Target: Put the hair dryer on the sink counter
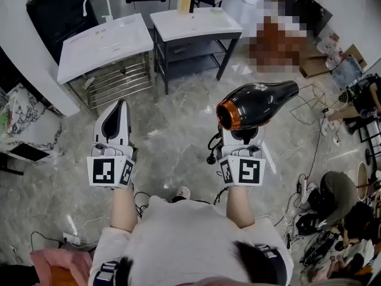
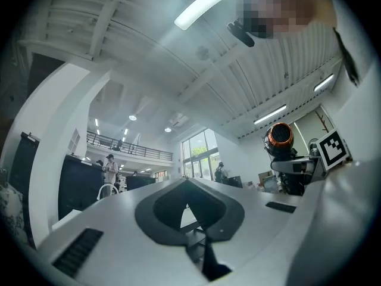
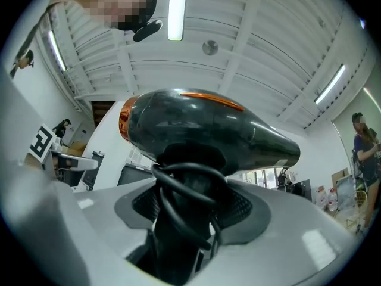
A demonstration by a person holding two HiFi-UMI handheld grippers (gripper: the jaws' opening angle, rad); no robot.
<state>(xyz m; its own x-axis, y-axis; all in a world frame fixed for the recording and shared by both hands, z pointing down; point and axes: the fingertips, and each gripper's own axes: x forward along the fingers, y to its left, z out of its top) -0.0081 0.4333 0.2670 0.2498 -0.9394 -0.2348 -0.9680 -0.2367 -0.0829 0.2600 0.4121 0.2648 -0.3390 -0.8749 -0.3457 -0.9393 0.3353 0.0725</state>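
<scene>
Right gripper view: the right gripper (image 3: 188,198) is clamped on the handle of the black hair dryer (image 3: 202,130), cord (image 3: 172,186) looped round it, nozzle toward 3 o'clock. Meanwhile the left gripper (image 2: 188,183) has its jaws pressed together. In the head view the sink counter (image 1: 107,40) sits well apart, around 11 o'clock.

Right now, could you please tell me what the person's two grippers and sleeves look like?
The left gripper and right gripper match. Each has pale grey-white, wedge-shaped plastic jaws lined with dark grey pads. Each also carries a cube with black-and-white square markers at the hand end. The person wears a light short-sleeved top.
</scene>
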